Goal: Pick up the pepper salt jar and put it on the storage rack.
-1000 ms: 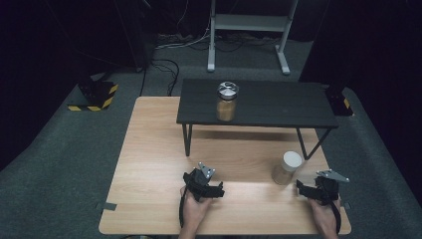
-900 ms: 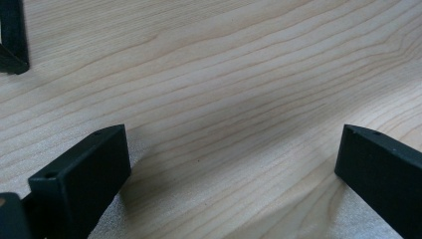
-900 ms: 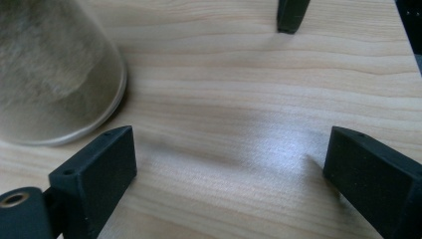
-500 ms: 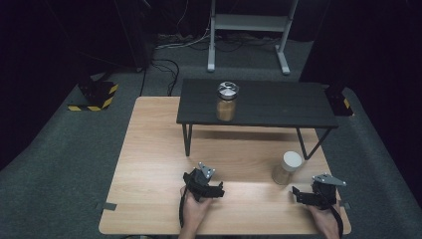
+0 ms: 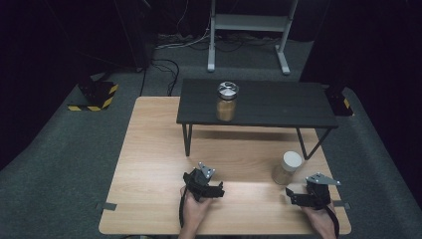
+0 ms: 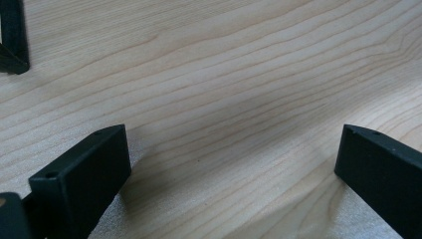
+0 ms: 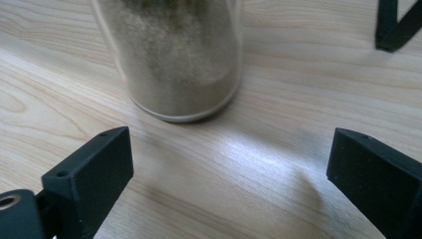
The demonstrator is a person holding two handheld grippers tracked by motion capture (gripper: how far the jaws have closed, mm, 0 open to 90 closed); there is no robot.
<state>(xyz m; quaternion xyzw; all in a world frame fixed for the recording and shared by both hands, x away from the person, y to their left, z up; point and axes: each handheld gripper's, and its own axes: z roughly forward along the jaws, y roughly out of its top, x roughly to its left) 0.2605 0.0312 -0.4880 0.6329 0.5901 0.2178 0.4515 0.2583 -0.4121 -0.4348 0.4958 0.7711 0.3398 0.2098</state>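
Jaws gape on both grippers; two jars [image 5: 287, 168] [image 5: 227, 101] stand.

A small raised shelf [image 5: 259, 102] is standing at the far side of the counter [image 5: 149, 164], and one jar [image 5: 227, 101] is sitting on it toward its left. A second jar [image 5: 287, 168] is standing on the counter before the shelf's right legs, just beyond the right tongs [image 5: 294, 195]. The left tongs [image 5: 214, 189] are resting well apart to its left.

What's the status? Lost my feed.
Right claw open, just widened, short of white-lidded jar. Left claw open over bare wooden table. Nothing in the way.
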